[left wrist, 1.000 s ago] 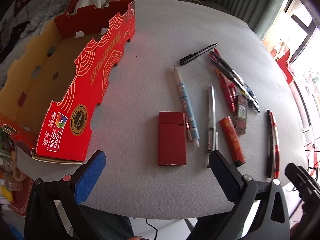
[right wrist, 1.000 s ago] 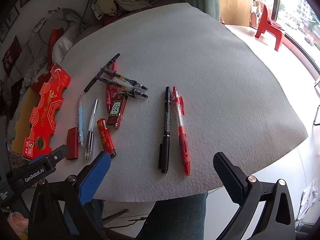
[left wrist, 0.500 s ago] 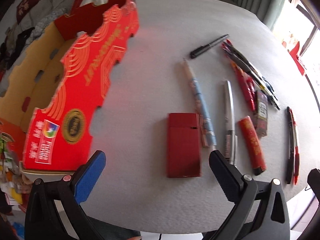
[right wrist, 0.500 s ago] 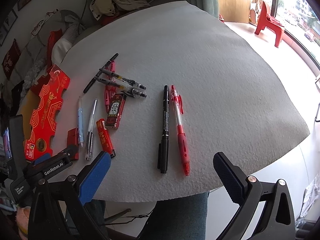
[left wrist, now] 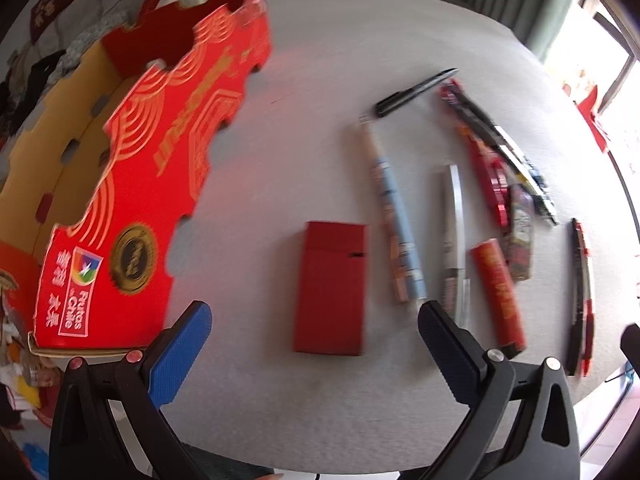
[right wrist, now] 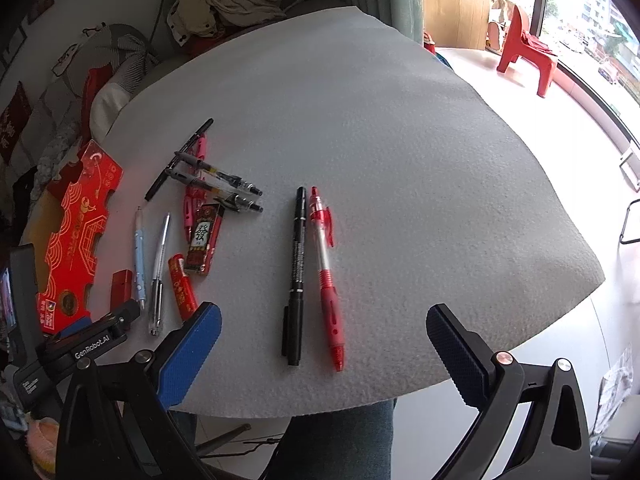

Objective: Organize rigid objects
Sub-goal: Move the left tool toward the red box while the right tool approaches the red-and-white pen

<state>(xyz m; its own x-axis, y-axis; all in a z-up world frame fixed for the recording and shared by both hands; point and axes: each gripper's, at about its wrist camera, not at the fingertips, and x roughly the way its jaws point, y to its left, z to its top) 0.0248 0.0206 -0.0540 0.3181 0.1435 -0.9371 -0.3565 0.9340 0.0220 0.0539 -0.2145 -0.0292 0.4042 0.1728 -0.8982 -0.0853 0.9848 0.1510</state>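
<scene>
With our left gripper (left wrist: 314, 330) wide open and empty, we'd straddle the red case (left wrist: 331, 287) squarely across its narrow sides before carrying it to the red box (left wrist: 132, 184)

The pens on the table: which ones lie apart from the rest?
The black marker and the red gel pen, side by side ahead of the right gripper. The other pens lie bunched nearer the red box.

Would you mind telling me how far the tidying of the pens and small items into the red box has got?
Nothing looks done: what shows of the red box is bare. Nothing is in hand; the left gripper is open above the red case, and the right gripper is open near the black marker and red pen. Everything remains.
</scene>
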